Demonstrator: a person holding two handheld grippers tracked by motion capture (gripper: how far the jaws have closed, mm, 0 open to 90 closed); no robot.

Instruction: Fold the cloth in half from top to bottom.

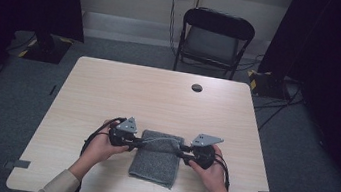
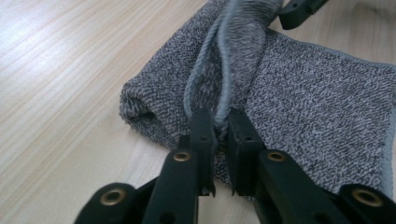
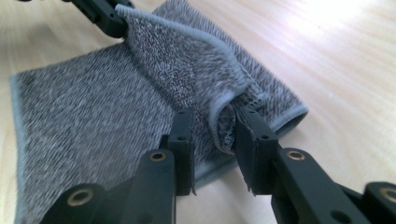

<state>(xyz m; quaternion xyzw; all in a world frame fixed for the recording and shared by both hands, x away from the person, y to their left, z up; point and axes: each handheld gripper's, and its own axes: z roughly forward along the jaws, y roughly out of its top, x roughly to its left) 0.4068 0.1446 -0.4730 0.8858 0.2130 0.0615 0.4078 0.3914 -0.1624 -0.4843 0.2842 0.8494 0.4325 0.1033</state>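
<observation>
A folded grey towel (image 1: 156,157) on the counter (image 1: 158,99) is flanked by the left tool (image 1: 137,142) and right tool (image 1: 181,153).

The towel (image 1: 156,157) lies on the table's (image 1: 158,99) near edge, between both grippers

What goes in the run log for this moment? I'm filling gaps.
scene: grey towel folded on table | left gripper: nearly shut on towel edge | right gripper: open around edge
</observation>
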